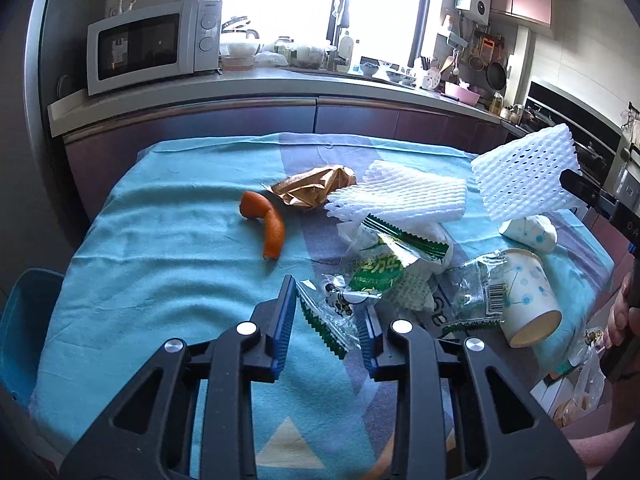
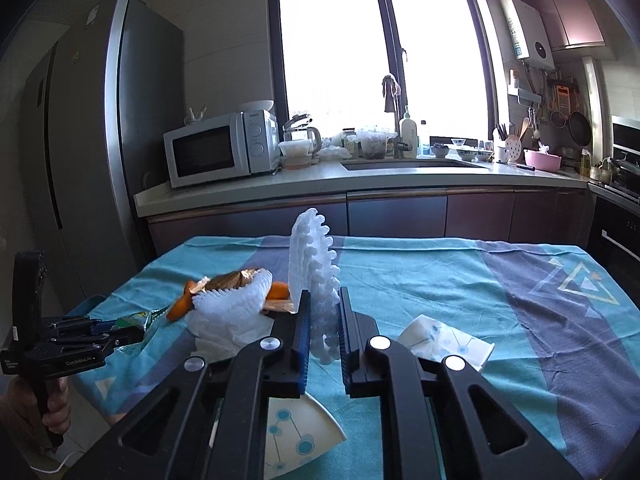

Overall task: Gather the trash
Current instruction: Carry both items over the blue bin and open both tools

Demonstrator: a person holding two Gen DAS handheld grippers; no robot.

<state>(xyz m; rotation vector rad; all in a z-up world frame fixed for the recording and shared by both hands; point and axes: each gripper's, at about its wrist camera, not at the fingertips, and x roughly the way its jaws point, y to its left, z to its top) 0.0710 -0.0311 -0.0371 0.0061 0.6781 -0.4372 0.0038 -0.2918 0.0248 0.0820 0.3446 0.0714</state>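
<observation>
In the left wrist view my left gripper [image 1: 328, 300] is shut on a clear plastic wrapper [image 1: 326, 318] with a green zigzag edge, low over the teal tablecloth [image 1: 160, 240]. My right gripper [image 2: 325, 294] is shut on a white foam net sleeve [image 2: 312, 256], which stands upright between its pads; the same foam net sleeve [image 1: 524, 176] hangs above the table at the right of the left wrist view. On the cloth lie an orange peel [image 1: 266, 220], a brown wrapper [image 1: 316, 188], a second foam net [image 1: 400, 196], a green snack wrapper [image 1: 384, 260] and two paper cups [image 1: 528, 292] on their sides.
A blue bin [image 1: 20, 320] stands at the table's left edge. A kitchen counter with a microwave [image 1: 152, 48] runs behind the table. A fridge [image 2: 100, 140] stands at the left. A flattened paper cup [image 2: 444, 340] lies right of my right gripper.
</observation>
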